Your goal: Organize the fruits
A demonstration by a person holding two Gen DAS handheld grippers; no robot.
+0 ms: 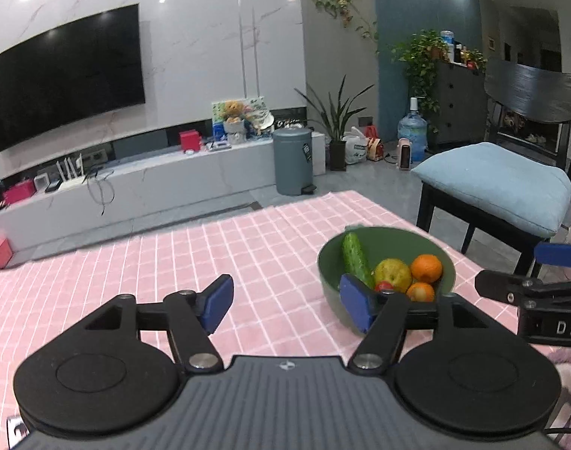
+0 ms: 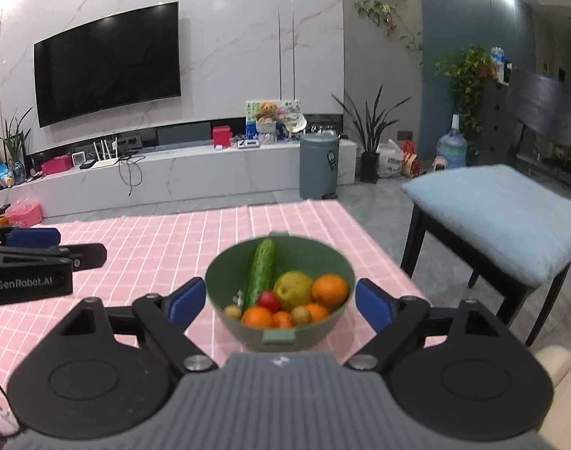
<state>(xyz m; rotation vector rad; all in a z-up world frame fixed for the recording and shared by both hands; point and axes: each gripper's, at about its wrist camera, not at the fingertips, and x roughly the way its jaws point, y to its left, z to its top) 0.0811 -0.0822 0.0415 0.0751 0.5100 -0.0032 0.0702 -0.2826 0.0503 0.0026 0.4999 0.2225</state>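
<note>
Currently, both my jaws stand wide and empty: left gripper [image 1: 285, 305] over bare cloth, right gripper [image 2: 279, 305] framing the green bowl [image 2: 225, 262] at lower centre. Advised: descend straight, pinch one fruit only. Bowl holds: cucumber [image 2: 262, 272], pear [image 2: 293, 288], oranges [image 2: 329, 289], tomato [image 2: 268, 300].

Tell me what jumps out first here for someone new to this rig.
The green bowl heaped with produce on the pink checked tablecloth: a cucumber leaning against its far rim, oranges and a yellow-green pear in front. The right gripper is open with a finger on each side of the bowl, while the left gripper hangs open and empty just left of it.
</note>
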